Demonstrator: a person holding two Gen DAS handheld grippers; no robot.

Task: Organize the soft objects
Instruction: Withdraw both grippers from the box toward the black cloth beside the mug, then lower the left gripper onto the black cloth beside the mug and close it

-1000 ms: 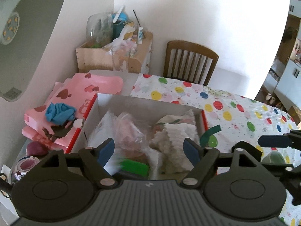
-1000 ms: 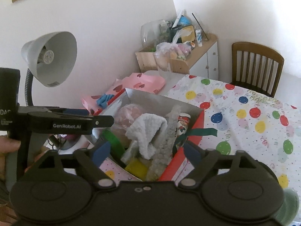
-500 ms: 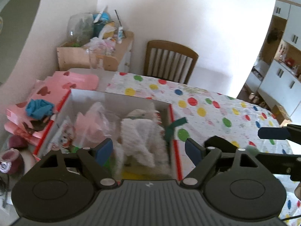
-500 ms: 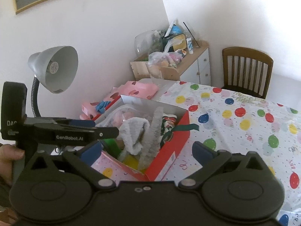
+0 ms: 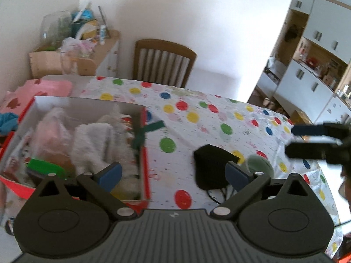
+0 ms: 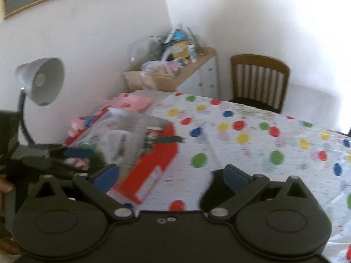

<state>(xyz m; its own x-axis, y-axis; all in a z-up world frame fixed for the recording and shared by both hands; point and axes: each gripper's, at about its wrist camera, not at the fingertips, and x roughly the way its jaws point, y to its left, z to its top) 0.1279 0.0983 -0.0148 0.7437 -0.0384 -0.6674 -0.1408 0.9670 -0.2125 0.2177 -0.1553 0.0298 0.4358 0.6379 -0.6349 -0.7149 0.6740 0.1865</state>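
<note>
A red box with a white inside stands on the dotted tablecloth, filled with white fluffy cloth, a pink bagged item and a green piece. It also shows in the right wrist view. A black soft object and a pale green soft object lie on the table to the box's right. My left gripper is open and empty, above the box's right edge. My right gripper is open and empty, with the black object by its right finger.
A wooden chair stands at the table's far side. A cluttered wooden cabinet is in the corner. Pink heart-patterned boxes lie left of the red box. A grey desk lamp stands at the left. Kitchen cupboards are at the right.
Both grippers have pulled back and swung right, away from the box. The black and pale green objects have come into the left wrist view. Both stay open.
</note>
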